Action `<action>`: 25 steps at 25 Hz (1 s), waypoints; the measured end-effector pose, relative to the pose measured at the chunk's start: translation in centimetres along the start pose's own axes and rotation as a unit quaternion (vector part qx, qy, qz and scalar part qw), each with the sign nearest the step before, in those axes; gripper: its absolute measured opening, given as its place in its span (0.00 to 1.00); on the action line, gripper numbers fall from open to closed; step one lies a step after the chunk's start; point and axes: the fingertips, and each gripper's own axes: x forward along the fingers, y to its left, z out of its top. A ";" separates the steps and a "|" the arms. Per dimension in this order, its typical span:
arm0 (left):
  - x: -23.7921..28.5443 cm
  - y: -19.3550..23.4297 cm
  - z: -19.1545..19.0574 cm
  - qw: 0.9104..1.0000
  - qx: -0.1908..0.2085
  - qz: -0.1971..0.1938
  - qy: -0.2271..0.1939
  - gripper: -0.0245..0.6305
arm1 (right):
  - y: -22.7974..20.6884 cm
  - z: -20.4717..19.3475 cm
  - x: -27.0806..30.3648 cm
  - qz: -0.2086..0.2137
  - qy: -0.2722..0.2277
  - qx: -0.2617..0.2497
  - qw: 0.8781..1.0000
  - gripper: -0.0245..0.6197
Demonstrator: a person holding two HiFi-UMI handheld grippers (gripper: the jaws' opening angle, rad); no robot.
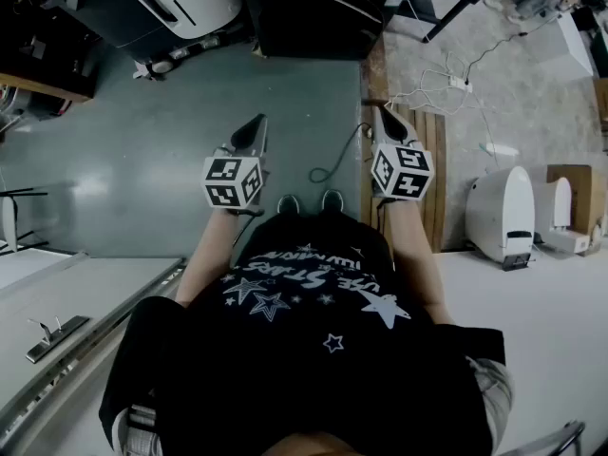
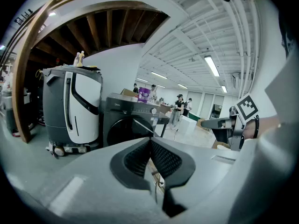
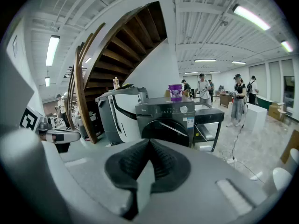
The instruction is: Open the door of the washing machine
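Observation:
The dark grey washing machine (image 1: 313, 12) stands on the floor some way ahead of me, its round door (image 3: 168, 129) closed. The left gripper view shows it too, as the washing machine (image 2: 128, 120) beyond the jaws. I hold both grippers side by side in the air in front of my body, well short of the machine. My left gripper (image 1: 255, 126) is shut, its ribbed pads (image 2: 140, 155) meeting at the tip with nothing between them. The right gripper (image 1: 383, 117) is also shut and empty, its pads (image 3: 161, 162) pressed together.
A large white and grey machine (image 1: 161, 8) stands just left of the washer, a black table (image 3: 208, 120) just right of it. A purple cup (image 3: 175, 91) sits on the washer top. A cable (image 1: 332, 164) lies on the floor ahead of my shoes. People stand far off.

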 end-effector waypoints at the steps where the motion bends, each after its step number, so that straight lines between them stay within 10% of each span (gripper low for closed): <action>1: -0.2 0.3 -0.1 1.000 0.000 0.001 0.000 0.05 | 0.3 -0.1 0.1 0.000 0.000 0.000 1.000 0.05; 22: -4.7 7.6 -3.0 0.999 -0.022 0.040 0.006 0.05 | 6.1 -1.2 4.5 0.025 -0.001 0.016 1.000 0.05; 25: -3.6 7.5 -3.3 0.999 -0.022 0.037 0.018 0.05 | 5.2 -0.7 5.5 0.025 -0.011 0.018 0.999 0.16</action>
